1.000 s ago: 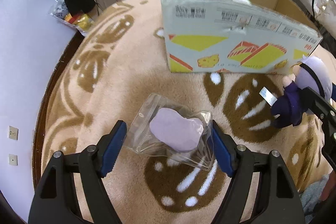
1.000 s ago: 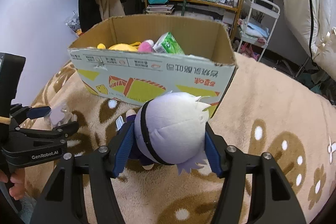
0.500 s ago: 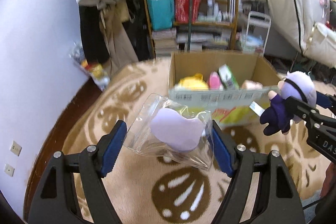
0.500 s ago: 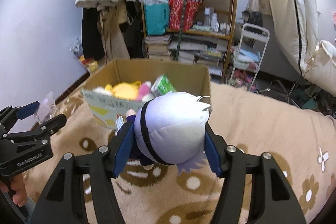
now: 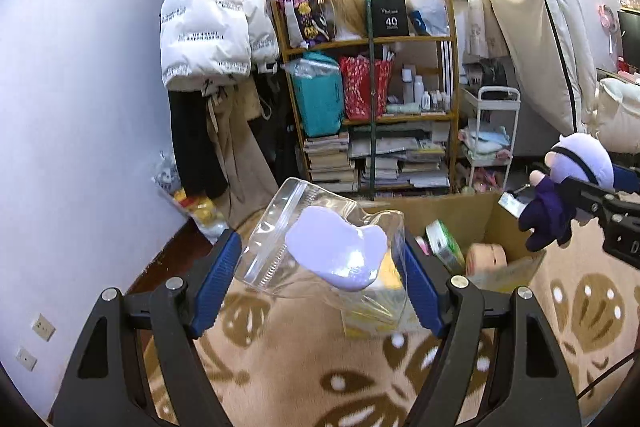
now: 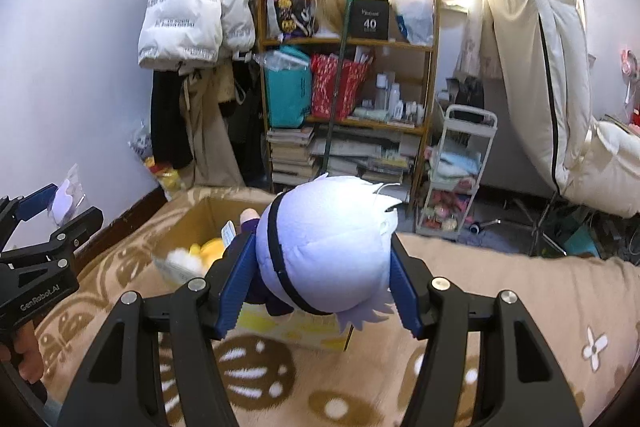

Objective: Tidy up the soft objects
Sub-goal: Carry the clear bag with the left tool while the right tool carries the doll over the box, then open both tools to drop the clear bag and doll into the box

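The flower-patterned blanket [image 5: 304, 367] is topped by an open cardboard box [image 5: 496, 227]. Above it, a white-haired plush doll [image 6: 324, 243] is clamped by the right gripper [image 6: 320, 279] – and a clear zip bag [image 5: 320, 247] holding a lilac squishy is pinched by the left gripper [image 5: 320, 279], just over the box's near edge.

"40" on black shelf box [image 6: 370, 19], "GenRobot.AI" on left tool [image 6: 40, 303]
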Motion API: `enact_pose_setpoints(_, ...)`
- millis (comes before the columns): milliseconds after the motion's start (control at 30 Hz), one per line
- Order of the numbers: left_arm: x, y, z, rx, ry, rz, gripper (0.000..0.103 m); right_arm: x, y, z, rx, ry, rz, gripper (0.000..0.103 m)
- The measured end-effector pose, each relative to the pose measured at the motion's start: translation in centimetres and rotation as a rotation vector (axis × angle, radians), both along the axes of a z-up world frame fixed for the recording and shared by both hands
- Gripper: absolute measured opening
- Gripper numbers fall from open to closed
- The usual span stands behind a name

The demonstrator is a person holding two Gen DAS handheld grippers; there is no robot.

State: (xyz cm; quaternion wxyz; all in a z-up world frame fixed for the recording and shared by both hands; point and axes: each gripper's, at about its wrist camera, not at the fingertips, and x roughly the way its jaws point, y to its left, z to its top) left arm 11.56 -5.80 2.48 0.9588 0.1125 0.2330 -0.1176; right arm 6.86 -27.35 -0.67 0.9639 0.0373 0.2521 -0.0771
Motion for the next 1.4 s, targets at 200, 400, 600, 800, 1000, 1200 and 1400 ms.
enact_pose_setpoints(200, 2.1, -1.1, 1.6, -0.007, -0.020, -0.032, 0.077, 2.1, -1.8, 2.4, -0.012, -0.030, 0.016, 0.066)
enact_pose_setpoints(400, 4.1, -2.0, 1.7, -0.014, -0.023, -0.030, 0.077, 4.3, -3.4, 2.5, 0.020, -0.007, 0.065, 0.066)
enact_pose_setpoints(600, 5.8, -3.2, -1.4, 0.003, 0.040, -0.030, 0.077, 5.8, -4.5, -1.7, 0.102, 0.067, 0.075, 0.067)
enact_pose_setpoints(800, 7.6, -4.4, -4.5, -0.004, 0.111, -0.031, 0.078, 7.3, -4.7, -5.2, 0.154, 0.133, 0.079, 0.067)
enact_pose_setpoints(1000, 8.0, -5.5, -6.4, 0.034, 0.142, -0.052, 0.083, 7.9, -4.1, -6.6, 0.152, 0.156, 0.115, 0.068)
enact_pose_setpoints(1200, 8.1, -5.1, -6.7, 0.010, 0.154, -0.046, 0.089, 8.0, -3.8, -7.1, 0.176, 0.178, 0.138, 0.068)
enact_pose_setpoints(1400, 7.1, -4.0, -5.7, 0.005, 0.120, -0.012, 0.099, 6.7, -3.4, -6.0, 0.124, 0.154, 0.121, 0.082)
